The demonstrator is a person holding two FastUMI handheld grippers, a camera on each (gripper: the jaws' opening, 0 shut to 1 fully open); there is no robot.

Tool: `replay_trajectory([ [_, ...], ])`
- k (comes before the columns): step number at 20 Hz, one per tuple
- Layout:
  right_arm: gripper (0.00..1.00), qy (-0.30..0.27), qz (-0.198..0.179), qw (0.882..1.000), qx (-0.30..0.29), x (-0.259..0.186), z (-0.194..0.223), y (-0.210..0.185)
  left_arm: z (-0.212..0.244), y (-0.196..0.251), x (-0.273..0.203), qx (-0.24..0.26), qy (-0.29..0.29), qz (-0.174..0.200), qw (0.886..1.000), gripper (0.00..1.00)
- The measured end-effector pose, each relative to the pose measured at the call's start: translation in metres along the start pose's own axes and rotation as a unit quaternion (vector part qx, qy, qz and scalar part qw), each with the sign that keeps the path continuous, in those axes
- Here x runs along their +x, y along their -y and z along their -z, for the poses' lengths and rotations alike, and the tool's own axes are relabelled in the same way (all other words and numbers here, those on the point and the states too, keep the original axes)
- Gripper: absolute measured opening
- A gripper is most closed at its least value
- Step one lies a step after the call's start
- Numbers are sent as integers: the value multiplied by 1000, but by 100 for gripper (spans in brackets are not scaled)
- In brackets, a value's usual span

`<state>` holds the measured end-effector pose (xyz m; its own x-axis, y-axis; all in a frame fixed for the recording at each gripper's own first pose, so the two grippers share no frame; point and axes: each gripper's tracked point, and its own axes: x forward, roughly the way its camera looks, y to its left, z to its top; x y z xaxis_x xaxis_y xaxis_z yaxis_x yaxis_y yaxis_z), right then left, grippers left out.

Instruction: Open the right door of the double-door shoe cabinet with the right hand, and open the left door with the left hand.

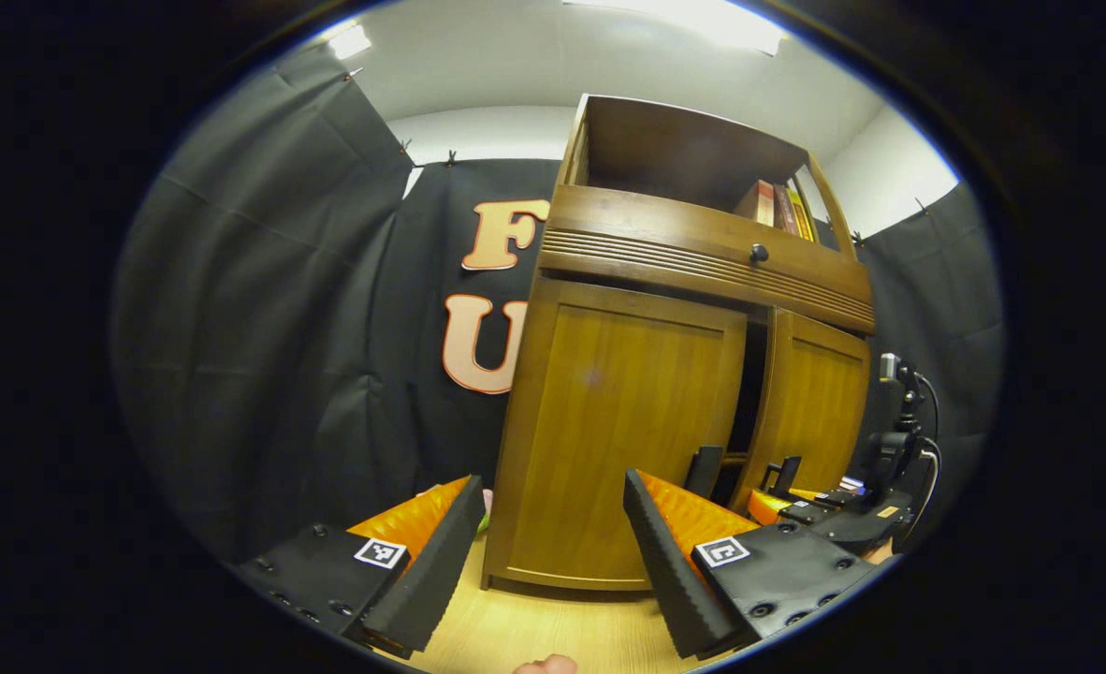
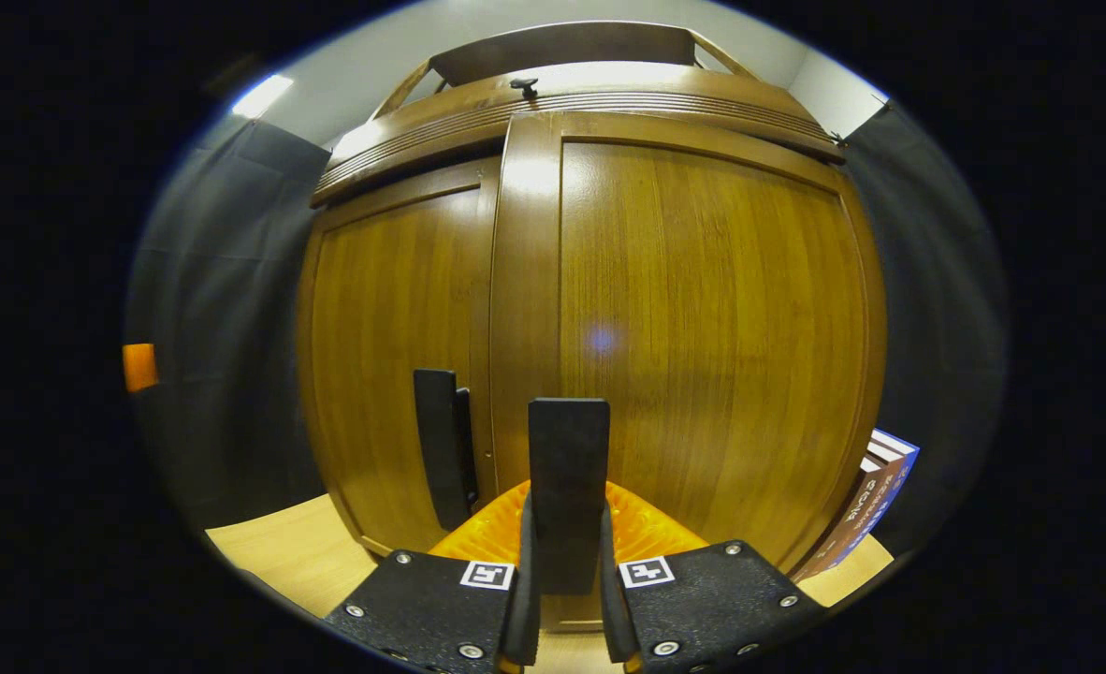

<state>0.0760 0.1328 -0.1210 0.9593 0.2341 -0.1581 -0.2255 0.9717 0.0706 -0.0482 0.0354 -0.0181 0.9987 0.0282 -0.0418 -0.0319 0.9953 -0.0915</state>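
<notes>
Two grippers are at the shoe cabinet [image 1: 665, 393]: the left gripper [image 1: 553, 543] hangs spread wide before the left door [image 1: 628, 440]. Beyond, the right gripper [image 2: 567, 505] is clamped on the right door's handle [image 2: 567, 468], door [image 2: 703, 337] slightly ajar, ready for pulling.

Several books [image 1: 781, 208] stand upright in the open shelf compartment at the top of the furniture, pressed toward its right end, their spines reddish, dark and yellow. In the right gripper view, more books [image 2: 866, 510] lean at the lower right, on the light wooden floor [image 2: 277, 543] near the cabinet's corner; one has a blue and white cover. Black cloth [image 1: 263, 309] hangs behind as the wall. Bright ceiling lights [image 1: 703, 17] glow overhead against a white ceiling.
</notes>
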Motion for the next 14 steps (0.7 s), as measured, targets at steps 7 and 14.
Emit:
replay_trajectory([
  [7,27,-16,-10,1000,21,-66,0,20,-11,35,4,8,13,26,1000,98],
  [14,37,-26,7,999,24,-125,0,56,-3,85,8,-8,12,54,998,95],
])
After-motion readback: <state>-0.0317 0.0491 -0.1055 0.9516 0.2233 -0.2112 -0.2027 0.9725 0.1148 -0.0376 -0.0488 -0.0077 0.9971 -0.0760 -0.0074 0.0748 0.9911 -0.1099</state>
